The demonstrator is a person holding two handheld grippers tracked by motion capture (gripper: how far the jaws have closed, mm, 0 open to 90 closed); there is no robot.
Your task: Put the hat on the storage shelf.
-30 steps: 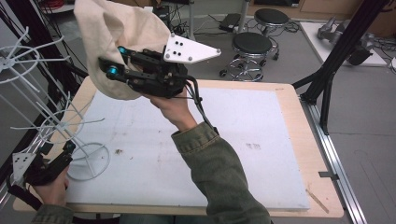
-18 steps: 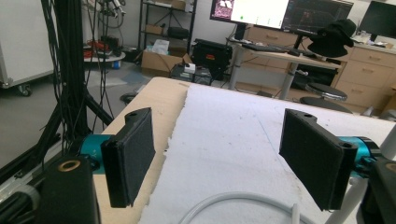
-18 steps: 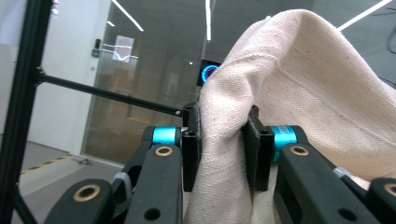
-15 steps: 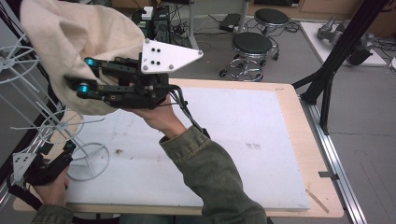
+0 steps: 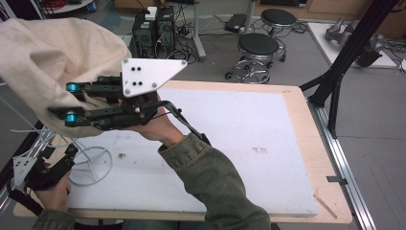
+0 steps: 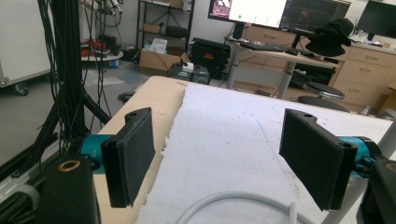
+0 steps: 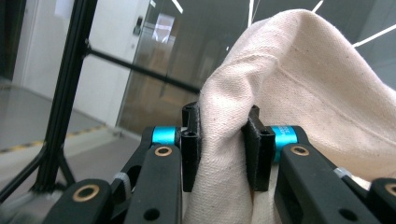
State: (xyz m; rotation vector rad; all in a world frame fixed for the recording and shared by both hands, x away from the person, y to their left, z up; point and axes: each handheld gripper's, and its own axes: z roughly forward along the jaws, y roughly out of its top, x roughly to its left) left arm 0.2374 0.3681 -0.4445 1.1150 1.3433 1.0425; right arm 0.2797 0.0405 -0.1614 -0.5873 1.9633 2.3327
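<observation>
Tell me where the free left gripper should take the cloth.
On the slack lower edge of the cloth, hanging just under the right gripper. Come from below and the left with the left gripper: that fold droops free, above the wire stand.

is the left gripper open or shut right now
Open: in the left gripper view the left gripper has its two jaws wide apart, with nothing between them.

Right gripper (image 5: 71, 102): black linkage arms, teal joints, grey three-cornered plate with four dark screws, black cable, olive sleeve (image 5: 215, 182) behind; left gripper (image 6: 219, 158): black textured pads, teal joints, brass bushings
</observation>
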